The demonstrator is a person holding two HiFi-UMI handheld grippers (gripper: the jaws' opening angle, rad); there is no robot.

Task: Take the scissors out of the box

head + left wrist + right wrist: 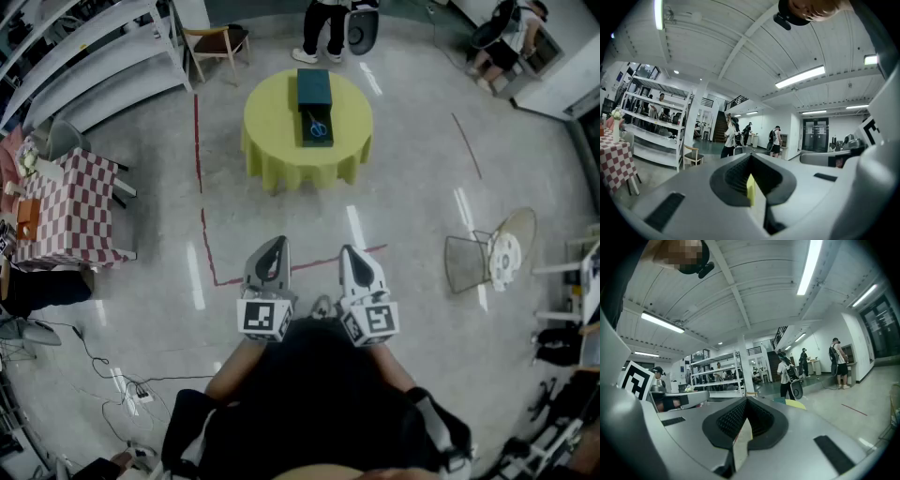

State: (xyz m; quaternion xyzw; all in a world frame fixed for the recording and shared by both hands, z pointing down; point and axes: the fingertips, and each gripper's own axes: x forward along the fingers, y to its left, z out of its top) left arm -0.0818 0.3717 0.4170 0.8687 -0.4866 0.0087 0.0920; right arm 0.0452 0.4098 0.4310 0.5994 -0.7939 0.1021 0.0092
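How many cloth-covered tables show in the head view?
2: the round yellow table ahead, holding the box, and the red-checked table at the left edge; more may be hidden.

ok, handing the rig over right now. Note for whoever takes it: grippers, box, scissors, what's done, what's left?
Left gripper: shut, empty, held level close to the body.
Right gripper: shut, empty, beside the left one.
Box: dark, open, on the round table with the yellow cloth, well ahead across the floor.
Scissors: blue handles, lying inside the near part of the box.
Done: nothing yet; neither gripper is near the table.
Left: walk up to the table, open a gripper, grip the scissors and lift them out of the box.
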